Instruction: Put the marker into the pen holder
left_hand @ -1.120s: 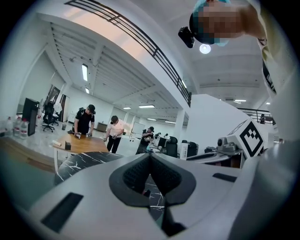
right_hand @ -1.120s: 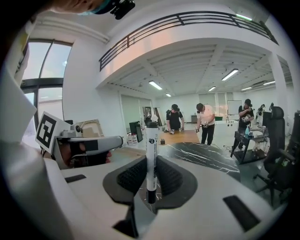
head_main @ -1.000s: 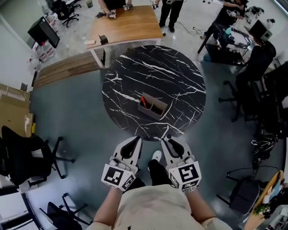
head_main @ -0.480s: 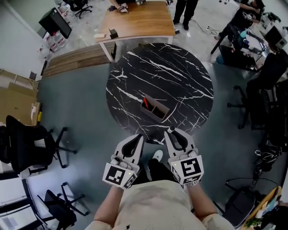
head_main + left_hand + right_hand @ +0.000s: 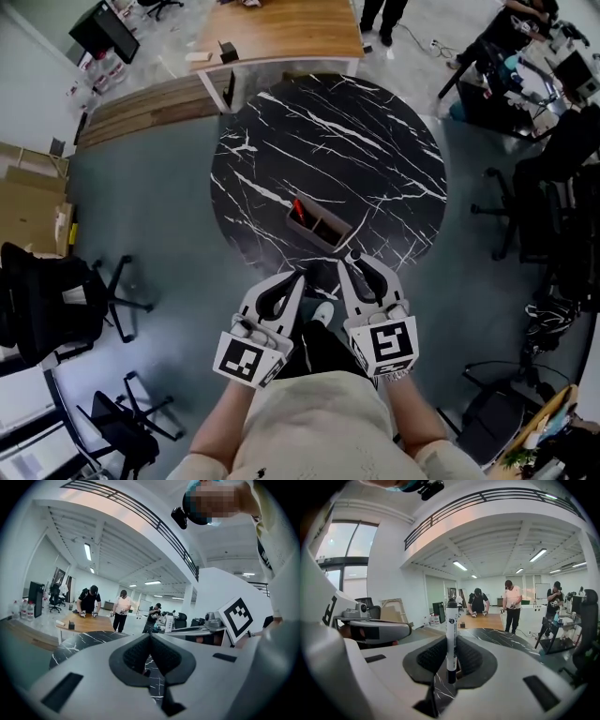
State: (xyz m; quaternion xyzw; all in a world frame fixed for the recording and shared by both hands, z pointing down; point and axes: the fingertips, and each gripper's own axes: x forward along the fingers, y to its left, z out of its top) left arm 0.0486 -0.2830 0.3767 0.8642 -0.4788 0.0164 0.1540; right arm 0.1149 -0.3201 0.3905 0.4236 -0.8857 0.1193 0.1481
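An open office or lab; swivel chair, monitor, wooden desk.

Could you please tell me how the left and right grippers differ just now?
The right gripper is shut on a white marker, held upright between its fingers; the left gripper is shut with nothing between its fingers. The right gripper's tip lies a little nearer the pen holder than the left gripper's. Both are white, bear a patterned cube and hover by the black table's near edge.
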